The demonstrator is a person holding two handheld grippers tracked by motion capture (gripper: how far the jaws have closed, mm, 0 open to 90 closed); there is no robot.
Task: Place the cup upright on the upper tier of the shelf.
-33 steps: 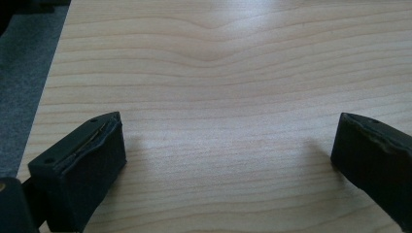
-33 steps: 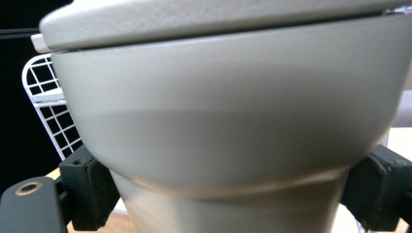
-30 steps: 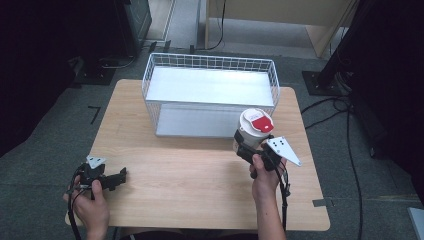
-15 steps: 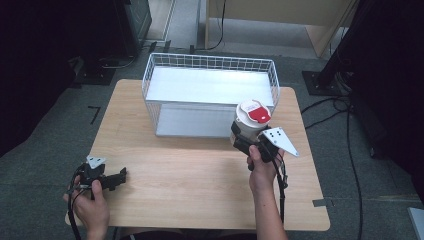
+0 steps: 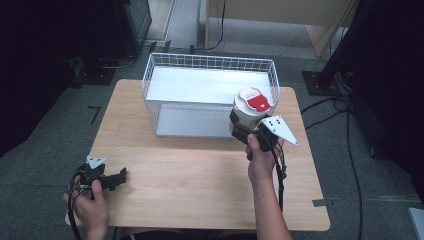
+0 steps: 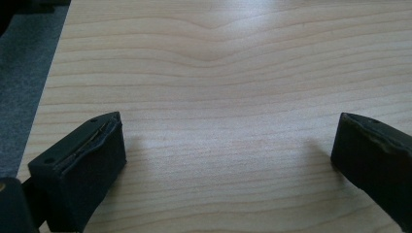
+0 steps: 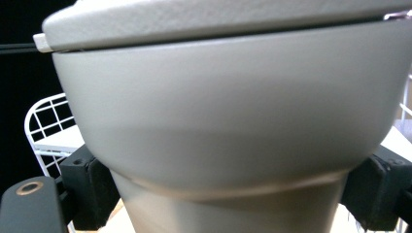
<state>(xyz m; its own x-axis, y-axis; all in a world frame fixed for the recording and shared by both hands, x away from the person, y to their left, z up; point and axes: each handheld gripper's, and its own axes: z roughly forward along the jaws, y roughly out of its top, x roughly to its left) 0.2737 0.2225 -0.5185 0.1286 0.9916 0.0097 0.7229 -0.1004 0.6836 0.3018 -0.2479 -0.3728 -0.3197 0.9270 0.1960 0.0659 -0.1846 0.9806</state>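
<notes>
A grey-beige cup point(image 5: 246, 114) with a white lid and a red label point(image 5: 258, 103) on top is held up at the wire basket's point(image 5: 150, 82) near right corner, above the rim. My right gripper point(image 5: 243, 131) is shut on the cup's lower body; in the right gripper view the cup point(image 7: 228, 116) stands close between both black pads point(image 7: 90, 194). My left gripper point(image 5: 120, 176) rests open at the table's near left, its jaws wide apart over bare wood point(image 6: 218, 97) with nothing between them.
The white wire basket has a white floor point(image 5: 210, 85) and stands at the back middle of the wooden table point(image 5: 190, 175). Cables point(image 5: 350, 165) trail on the grey floor to the right. Dark stands and furniture ring the table.
My right gripper has lifted the cup and carried it forward and slightly left, up over the basket's near right corner. The left gripper has stayed put.
</notes>
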